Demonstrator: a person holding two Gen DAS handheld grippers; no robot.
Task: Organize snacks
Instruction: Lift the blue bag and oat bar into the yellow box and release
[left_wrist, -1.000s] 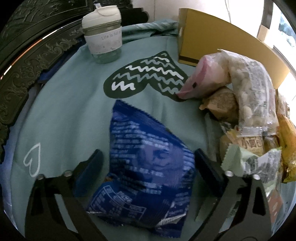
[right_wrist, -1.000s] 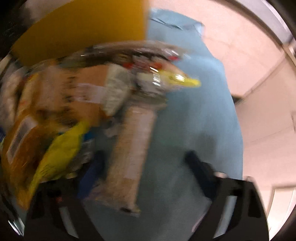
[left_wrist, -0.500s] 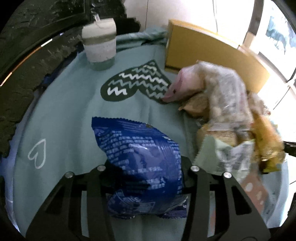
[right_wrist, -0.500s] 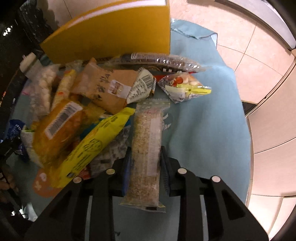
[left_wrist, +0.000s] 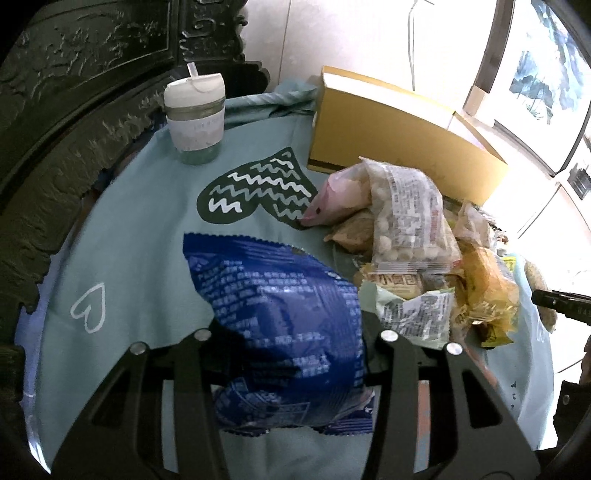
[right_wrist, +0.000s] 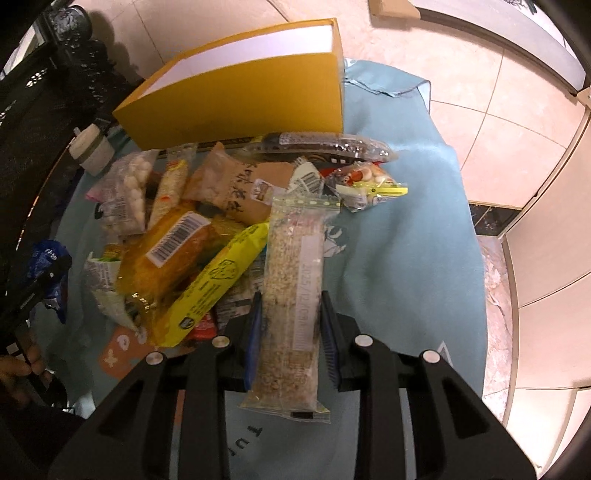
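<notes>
Snacks in hand: a crinkled dark-blue foil snack bag (left_wrist: 280, 325) is pinched between the fingers of the left claw (left_wrist: 291, 332), and a long clear packet of pale grain bar (right_wrist: 291, 314) is clamped between the blue-padded fingers of the right claw (right_wrist: 290, 332).
Left claw: it is closed onto the blue bag's sides, with the bag's upper part spread over the pale teal cloth (left_wrist: 140, 229) ahead of the fingers.
Right claw: it is closed narrowly on the lower half of the grain packet, whose far end is pointed toward the pile and whose near end hangs past the fingers.
Snack pile: a heap of wrapped snacks is seen just beside both held items, among them a clear bag of small white balls (left_wrist: 402, 218), a pink pouch (left_wrist: 340, 199), a yellow long wrapper (right_wrist: 218, 280), an orange barcode-labelled bag (right_wrist: 173, 251) and a brown paper-look packet (right_wrist: 236, 184).
Box: a mustard-yellow cardboard box (right_wrist: 243, 96) is stood behind the pile, touching its far edge.
Cup: a white-lidded tumbler with a straw (left_wrist: 195, 118) is set well apart from the pile, near the cloth's far edge.
Bench: it is covered by the teal cloth, printed with a dark green heart with wavy lines (left_wrist: 258, 188).
Floor: pinkish tiles (right_wrist: 498, 74) are seen beyond the cloth in the right wrist view.
</notes>
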